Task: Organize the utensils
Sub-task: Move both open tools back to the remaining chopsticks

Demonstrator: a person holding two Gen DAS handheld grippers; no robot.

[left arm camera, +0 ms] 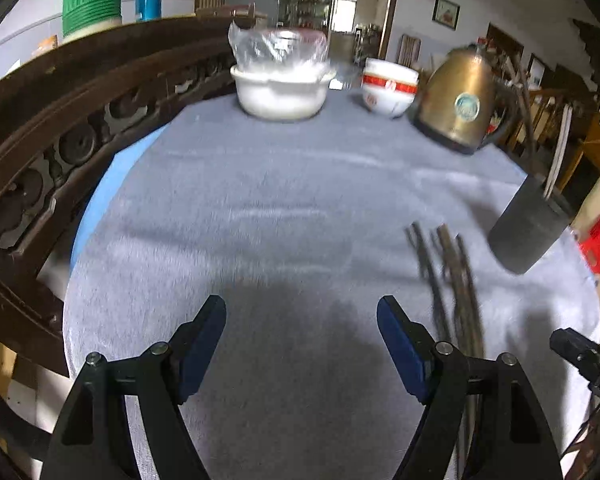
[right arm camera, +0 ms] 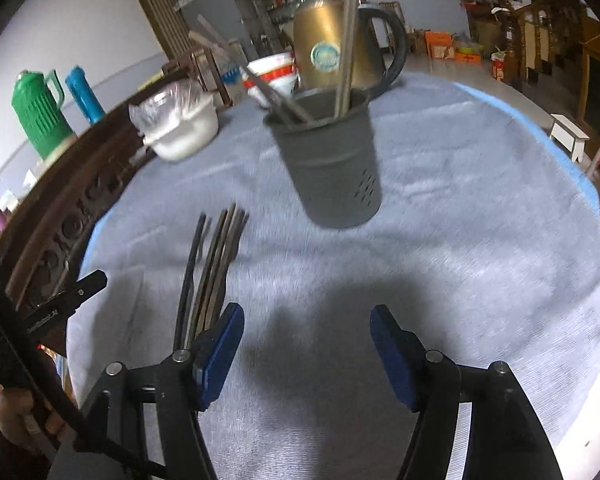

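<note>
Several dark chopsticks [right arm camera: 212, 264] lie in a bundle on the grey tablecloth [right arm camera: 440, 240]; they also show in the left wrist view [left arm camera: 452, 280], right of my left gripper. A grey utensil holder [right arm camera: 332, 164] stands beyond them with a few chopsticks [right arm camera: 348, 40] upright in it; it shows in the left wrist view [left arm camera: 528, 228] at the right. My left gripper [left arm camera: 302, 308] is open and empty above the cloth. My right gripper [right arm camera: 306, 316] is open and empty, its left finger beside the bundle's near ends.
A gold kettle [right arm camera: 340, 48], a red-and-white bowl [left arm camera: 388, 88] and a white pot with a plastic bag [left arm camera: 280, 80] stand at the far side. A carved wooden chair back [left arm camera: 60, 120] borders the table's left. Green and blue thermoses [right arm camera: 40, 112] stand behind it.
</note>
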